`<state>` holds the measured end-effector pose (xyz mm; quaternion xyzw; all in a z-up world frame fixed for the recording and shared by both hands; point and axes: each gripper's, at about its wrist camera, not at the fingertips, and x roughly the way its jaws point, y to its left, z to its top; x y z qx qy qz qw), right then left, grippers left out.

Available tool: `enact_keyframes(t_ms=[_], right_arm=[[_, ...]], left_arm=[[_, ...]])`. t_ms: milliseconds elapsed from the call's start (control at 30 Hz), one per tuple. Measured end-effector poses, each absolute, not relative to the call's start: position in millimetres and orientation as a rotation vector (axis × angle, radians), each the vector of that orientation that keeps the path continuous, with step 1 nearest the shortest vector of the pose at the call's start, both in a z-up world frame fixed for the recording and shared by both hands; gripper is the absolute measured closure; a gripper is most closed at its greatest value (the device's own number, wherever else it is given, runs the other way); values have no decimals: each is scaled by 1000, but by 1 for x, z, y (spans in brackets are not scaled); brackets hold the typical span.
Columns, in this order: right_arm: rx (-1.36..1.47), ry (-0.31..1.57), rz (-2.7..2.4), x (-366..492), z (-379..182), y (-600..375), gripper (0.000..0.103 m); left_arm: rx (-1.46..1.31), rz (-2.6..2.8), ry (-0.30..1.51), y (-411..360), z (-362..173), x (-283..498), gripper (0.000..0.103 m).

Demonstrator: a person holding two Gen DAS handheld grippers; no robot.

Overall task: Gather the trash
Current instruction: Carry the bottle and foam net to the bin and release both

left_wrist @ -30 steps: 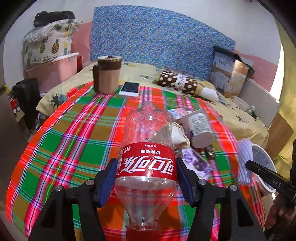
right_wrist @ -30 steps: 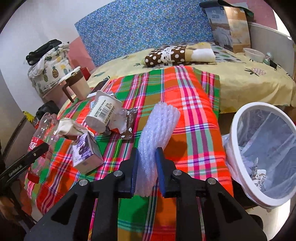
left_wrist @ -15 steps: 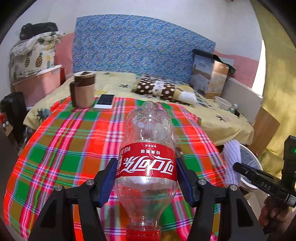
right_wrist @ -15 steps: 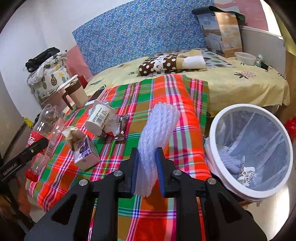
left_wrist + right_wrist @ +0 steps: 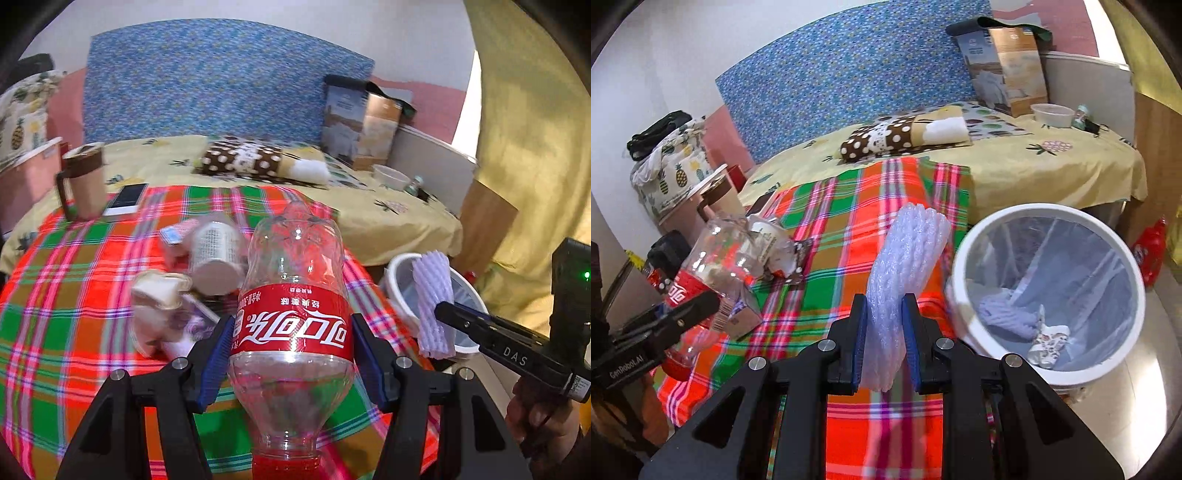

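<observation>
My left gripper (image 5: pixel 291 334) is shut on an empty clear cola bottle (image 5: pixel 293 295) with a red label, its red cap toward the camera, held above the plaid cloth. My right gripper (image 5: pixel 884 326) is shut on a white foam net sleeve (image 5: pixel 908 266), which stands up between the blue pads. The white trash bin (image 5: pixel 1049 295) with a clear liner sits to the right of the sleeve, beside the bed edge. In the left wrist view the right gripper (image 5: pixel 441 314) holds the sleeve (image 5: pixel 434 299) in front of the bin (image 5: pixel 397 269). More trash lies on the cloth: a paper cup (image 5: pixel 216 258) and a small carton (image 5: pixel 162 317).
A plaid cloth (image 5: pixel 849 221) covers the near part of the bed. A brown mug (image 5: pixel 83 181) and a phone (image 5: pixel 125 199) sit at its far left. A dotted pillow (image 5: pixel 905 136), a box (image 5: pixel 1004 66) and a small bowl (image 5: pixel 1052 112) lie farther back. A red bottle (image 5: pixel 1150 251) stands on the floor.
Both grippers have swung right toward the bin, each still holding its item. The bin now looms larger in the right wrist view and has come into the left wrist view.
</observation>
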<state>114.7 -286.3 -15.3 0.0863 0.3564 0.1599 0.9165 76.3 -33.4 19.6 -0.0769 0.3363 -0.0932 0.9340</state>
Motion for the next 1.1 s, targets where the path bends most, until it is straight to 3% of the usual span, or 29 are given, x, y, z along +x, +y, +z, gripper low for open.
enact_keyframes(t_ms=[800, 1100], right_arm=[[236, 788, 80, 122, -37, -379, 81], [233, 807, 41, 126, -41, -394, 76]], left_arm=[[-43, -536, 780, -183, -6, 151, 41], [-24, -608, 812, -217, -18, 174, 40]])
